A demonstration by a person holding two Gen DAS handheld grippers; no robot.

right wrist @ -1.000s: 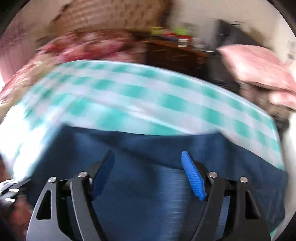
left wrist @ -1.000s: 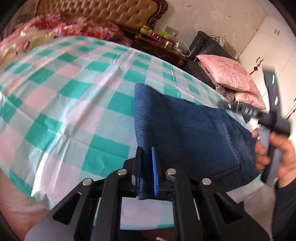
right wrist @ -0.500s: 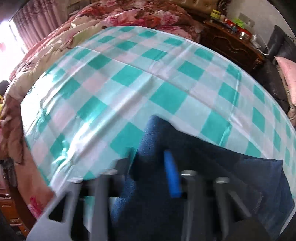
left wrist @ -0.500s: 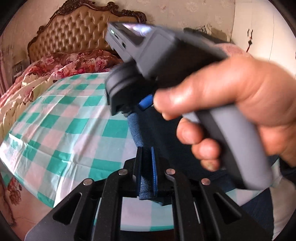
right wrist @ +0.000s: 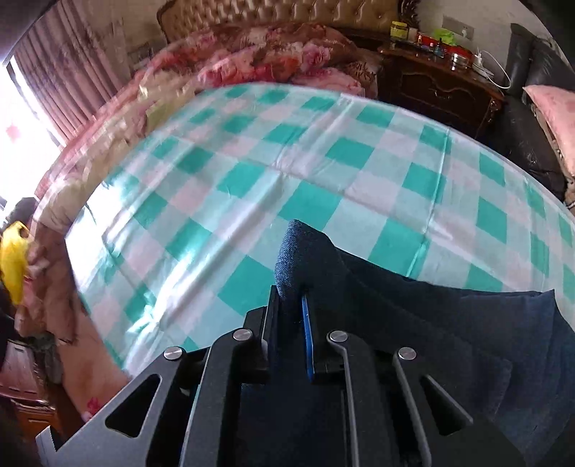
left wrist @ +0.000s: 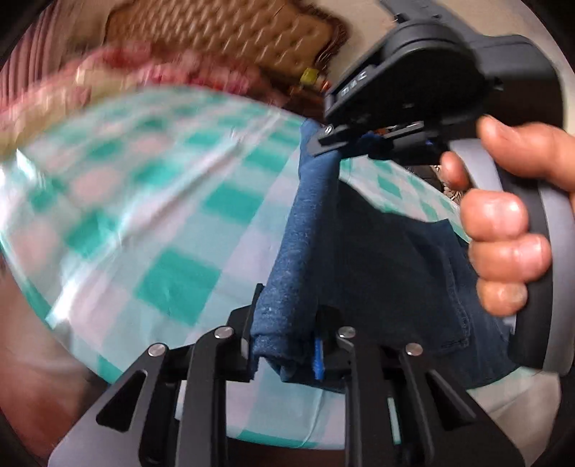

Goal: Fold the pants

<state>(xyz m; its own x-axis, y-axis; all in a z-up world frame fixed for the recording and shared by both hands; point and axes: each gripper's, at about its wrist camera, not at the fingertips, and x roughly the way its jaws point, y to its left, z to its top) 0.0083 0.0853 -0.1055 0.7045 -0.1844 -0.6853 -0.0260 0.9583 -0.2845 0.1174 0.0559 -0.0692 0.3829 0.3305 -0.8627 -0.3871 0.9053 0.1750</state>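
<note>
While both tools are lifting one edge of the cloth, the fold is looking underway but not laid down.

Left gripper (left wrist: 284,341): pinching a rolled edge of the pants (left wrist: 395,273), jaws closed tight on the denim.

Right gripper (right wrist: 293,316): clamping another bunch of the same edge; in the left view it is hanging just above the cloth, gripped by the right hand (left wrist: 503,230).

Pants: lying at the near corner of the checked sheet (right wrist: 323,172), with the held edge raised off it and the rest resting flat; a pocket seam is showing on the flat part.

Progress: judging by the compact shape, the legs are seeming already doubled; the raised edge is waiting to be carried over and smoothed, so at least one fold is remaining.

Surroundings: floral quilt (right wrist: 273,61) and tufted headboard (right wrist: 287,14) sitting beyond the sheet, dark nightstand (right wrist: 438,89) with small bottles to the right, pink pillow (right wrist: 553,107) on a dark sofa.

Obstacles: nothing is lying on the sheet ahead of the pants; the two tools are working close together, so they are risking a bump.
</note>
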